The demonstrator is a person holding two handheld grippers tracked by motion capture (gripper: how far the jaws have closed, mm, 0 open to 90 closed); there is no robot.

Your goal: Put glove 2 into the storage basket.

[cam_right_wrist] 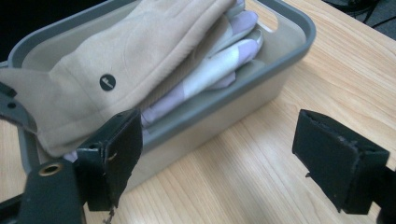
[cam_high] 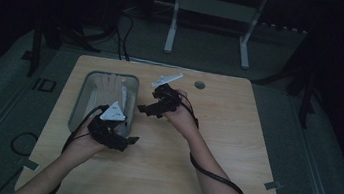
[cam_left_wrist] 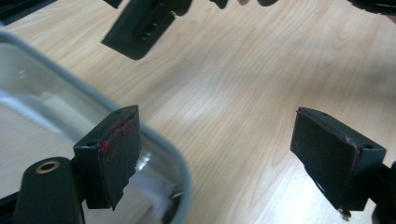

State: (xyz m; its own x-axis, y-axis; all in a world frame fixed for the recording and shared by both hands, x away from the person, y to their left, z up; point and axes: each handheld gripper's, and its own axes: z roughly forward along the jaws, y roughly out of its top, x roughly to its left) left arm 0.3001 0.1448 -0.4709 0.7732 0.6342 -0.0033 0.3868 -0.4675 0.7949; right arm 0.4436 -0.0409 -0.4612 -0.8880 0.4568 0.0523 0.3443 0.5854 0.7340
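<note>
Low in the high view's frame, the person's left hand-held gripper (cam_high: 130,140) hangs over the wooden worktop (cam_high: 233,150) at the near right corner of the grey tray (cam_high: 75,109), jaws wide apart and empty. Just above it at centre frame, the right hand-held gripper (cam_high: 142,108) faces the tray, likewise wide open and holding nothing. A beige glove (cam_right_wrist: 126,60) lies on pale lilac-white gloves (cam_right_wrist: 219,60) inside the tray, left of centre.

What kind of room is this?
Probably a dim lab set up for recording handwork: one wooden table, cables on the floor, a hand-held gripper, and a grey bin of gloves.
</note>
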